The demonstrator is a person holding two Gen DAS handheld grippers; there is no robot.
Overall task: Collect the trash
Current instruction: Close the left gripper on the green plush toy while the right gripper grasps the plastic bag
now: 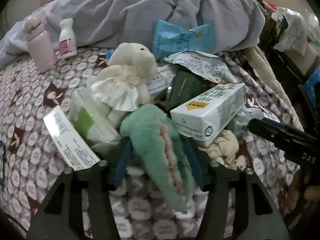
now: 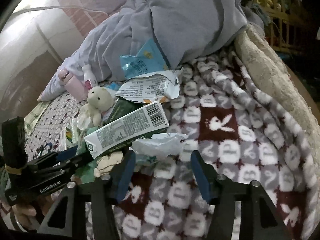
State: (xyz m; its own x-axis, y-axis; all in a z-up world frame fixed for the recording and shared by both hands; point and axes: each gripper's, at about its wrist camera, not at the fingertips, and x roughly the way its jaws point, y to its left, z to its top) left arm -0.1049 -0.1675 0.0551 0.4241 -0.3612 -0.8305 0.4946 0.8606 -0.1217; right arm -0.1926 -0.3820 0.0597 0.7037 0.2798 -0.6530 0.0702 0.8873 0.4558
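On the bed, the grey and maroon rabbit-print fleece blanket fills most of both views, with a rumpled pale blue-grey duvet heaped across the top of the frame. The trash lies in one loose pile at mid-frame: a torn white printed foil wrapper, a crumpled light blue snack bag above it, and a white rectangular milk carton lying on its side over the heap, probably just dropped there. A thin clear plastic scrap sits at the pile's lower right edge.

Two toys are mixed in. The green plush crocodile runs between the pads of the left gripper, whose blue pads flank it closely; whether they press it I cannot tell. It looks like the toy is being cleared aside to reach the rubbish. The right gripper stands spread and empty just below the plastic scrap, seemingly its next pick.
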